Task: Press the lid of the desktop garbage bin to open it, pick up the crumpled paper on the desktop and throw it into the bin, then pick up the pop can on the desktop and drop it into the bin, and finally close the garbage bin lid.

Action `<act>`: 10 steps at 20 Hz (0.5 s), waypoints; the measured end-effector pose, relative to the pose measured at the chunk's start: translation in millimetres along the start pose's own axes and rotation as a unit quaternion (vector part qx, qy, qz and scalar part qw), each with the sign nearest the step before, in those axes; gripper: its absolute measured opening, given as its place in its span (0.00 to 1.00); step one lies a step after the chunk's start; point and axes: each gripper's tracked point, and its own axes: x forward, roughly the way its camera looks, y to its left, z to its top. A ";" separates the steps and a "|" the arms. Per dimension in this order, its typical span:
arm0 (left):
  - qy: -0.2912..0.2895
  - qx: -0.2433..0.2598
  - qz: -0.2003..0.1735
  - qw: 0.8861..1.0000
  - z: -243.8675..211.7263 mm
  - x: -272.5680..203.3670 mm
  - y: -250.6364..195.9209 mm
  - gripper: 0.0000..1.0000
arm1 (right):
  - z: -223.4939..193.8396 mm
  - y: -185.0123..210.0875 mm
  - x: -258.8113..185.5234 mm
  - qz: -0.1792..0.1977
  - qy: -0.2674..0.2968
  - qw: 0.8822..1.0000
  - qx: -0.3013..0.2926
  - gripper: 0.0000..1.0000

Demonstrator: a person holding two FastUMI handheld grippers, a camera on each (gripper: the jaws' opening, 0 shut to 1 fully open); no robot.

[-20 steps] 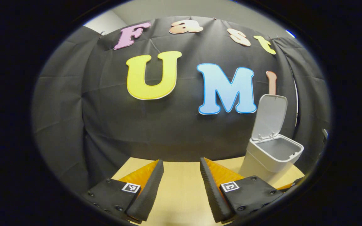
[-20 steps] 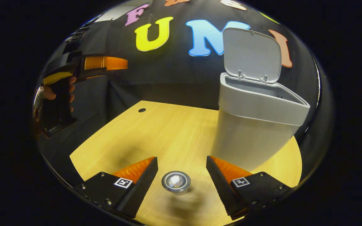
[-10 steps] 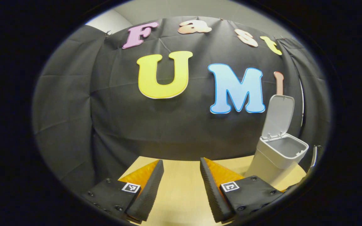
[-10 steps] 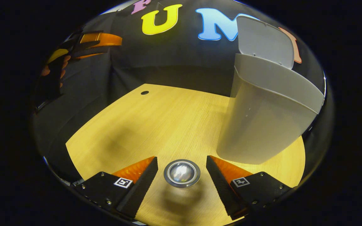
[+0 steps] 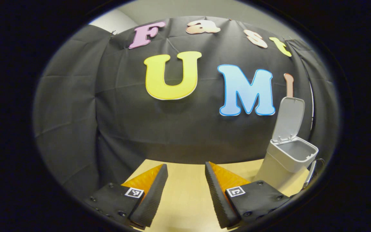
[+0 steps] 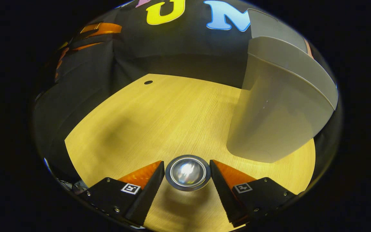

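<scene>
Poised over the wooden desktop (image 6: 159,112) beside the open garbage bin (image 6: 279,119): right gripper (image 6: 187,180), fingers flanking the pop can (image 6: 187,172) on both sides, contact impossible to confirm. Can upright, seen end-on, round silvery face shining, near the bin's base. Broad bare wood left of the bin. Left gripper (image 5: 184,190) raised well left of the bin (image 5: 288,161), spread wide, lid (image 5: 289,118) upright.

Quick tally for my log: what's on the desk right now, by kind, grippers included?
Garbage bin, lid up: 1
Pop can, end-on between the right gripper's fingers: 1
Grippers: 2, left gripper and right gripper
Wooden desk: 1
Total: 5
</scene>
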 end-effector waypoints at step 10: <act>0.005 -0.005 -0.007 1.000 -2.2 4.9 -6.6 0.78 | 6.2 -1.4 -7.4 0.002 -0.007 1.000 0.005 0.84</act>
